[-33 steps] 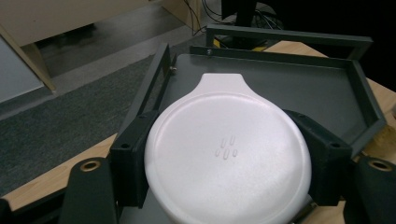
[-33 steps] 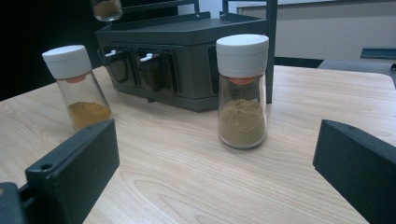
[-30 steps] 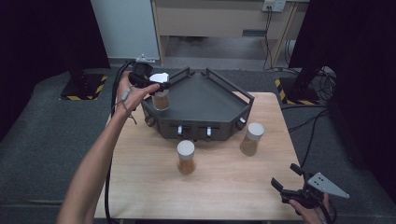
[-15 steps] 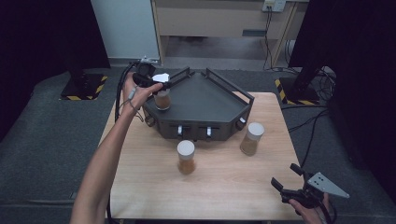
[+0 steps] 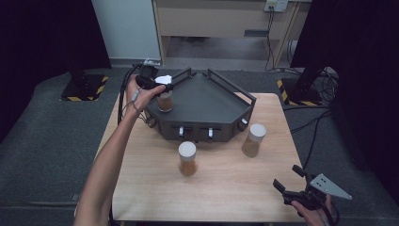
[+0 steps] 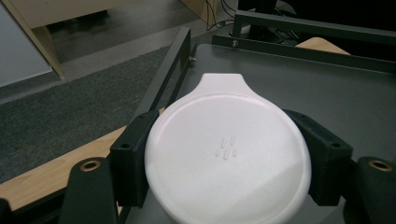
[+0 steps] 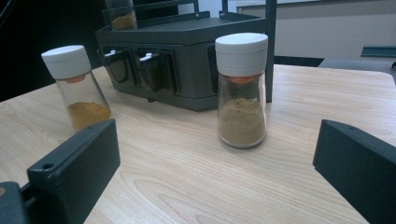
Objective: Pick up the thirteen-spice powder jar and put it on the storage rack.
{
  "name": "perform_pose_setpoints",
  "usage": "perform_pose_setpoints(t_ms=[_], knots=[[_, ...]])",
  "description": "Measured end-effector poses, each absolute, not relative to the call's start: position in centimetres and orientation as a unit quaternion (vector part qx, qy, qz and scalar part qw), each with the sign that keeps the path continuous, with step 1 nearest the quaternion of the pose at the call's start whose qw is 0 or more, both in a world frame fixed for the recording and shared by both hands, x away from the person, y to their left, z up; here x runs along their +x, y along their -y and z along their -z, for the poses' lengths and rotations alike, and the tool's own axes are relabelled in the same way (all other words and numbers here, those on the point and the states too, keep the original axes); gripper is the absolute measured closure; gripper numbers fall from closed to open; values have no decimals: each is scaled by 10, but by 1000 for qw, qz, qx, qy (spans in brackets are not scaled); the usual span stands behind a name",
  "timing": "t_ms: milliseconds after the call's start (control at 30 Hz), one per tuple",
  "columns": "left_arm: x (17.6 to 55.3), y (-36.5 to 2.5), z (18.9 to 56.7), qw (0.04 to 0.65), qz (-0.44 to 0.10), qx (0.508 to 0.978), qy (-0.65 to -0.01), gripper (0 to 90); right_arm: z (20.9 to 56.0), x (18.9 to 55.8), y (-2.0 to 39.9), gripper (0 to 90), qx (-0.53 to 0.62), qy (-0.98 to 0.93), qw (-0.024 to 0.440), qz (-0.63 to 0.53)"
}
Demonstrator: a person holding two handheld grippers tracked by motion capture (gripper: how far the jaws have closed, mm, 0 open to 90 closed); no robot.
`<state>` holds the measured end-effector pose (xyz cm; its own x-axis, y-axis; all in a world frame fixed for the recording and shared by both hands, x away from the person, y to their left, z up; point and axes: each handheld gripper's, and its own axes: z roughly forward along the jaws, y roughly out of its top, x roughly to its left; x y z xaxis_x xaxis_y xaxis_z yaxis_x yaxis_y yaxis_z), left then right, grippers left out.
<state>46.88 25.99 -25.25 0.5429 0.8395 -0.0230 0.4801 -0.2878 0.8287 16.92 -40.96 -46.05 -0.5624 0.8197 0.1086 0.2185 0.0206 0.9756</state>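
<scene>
Little has moved since the earlier frames: the left claw (image 5: 162, 81) sits at about the same spot over the back left of the dark rack (image 5: 214, 101), arm only slightly shifted; the right claw (image 5: 291, 181) has stayed put at the near right edge of the tabletop (image 5: 226, 188).

Left claw: jaws closed on a white lid (image 6: 228, 149), one black pad pressed against each side of its rim. Lid is round with a small tab pointing away from the camera, held roughly flat. In the high view the lid (image 5: 163, 79) hangs just above an open jar (image 5: 165, 101) that stands on the rack's top near its left rail. Jar holds brown powder. Lid and jar look apart, gap small.

Right claw: jaws wide apart, nothing between them, low over the tabletop, pointing toward the rack. Hand (image 5: 313, 212) grips it from the bottom edge.

Further out: two capped jars on the tabletop in front of the rack. Middle jar (image 5: 187, 158) has orange-yellow powder, right jar (image 5: 253, 140) has tan powder, white caps on both. Well apart from each other. In the right gripper view the tan jar (image 7: 242, 91) is nearer, the yellow one (image 7: 79, 88) off to the left, the rack (image 7: 187, 60) behind them.
</scene>
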Motion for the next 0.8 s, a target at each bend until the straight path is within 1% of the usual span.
perform_pose_setpoints(t_ms=[167,200,233,267,367,500,800], knots=[[467,-262,256,424,-216,771,-423,295,460,169,409,12,389,-666,259,-581],[467,-263,256,427,-215,768,-427,270,460,169,409,12,389,-666,259,-581],[464,-261,257,428,-225,764,-428,208,460,169,409,12,389,-666,259,-581],[462,-261,258,432,-233,760,-426,180,460,169,409,12,388,-666,260,-581],[462,-262,257,443,-224,754,-430,103,460,169,409,12,389,-666,260,-581],[460,-260,253,441,-229,757,-425,73,461,169,409,12,389,-666,260,-582],[449,-265,246,460,-233,751,-413,55,461,169,410,12,387,-666,259,-583]])
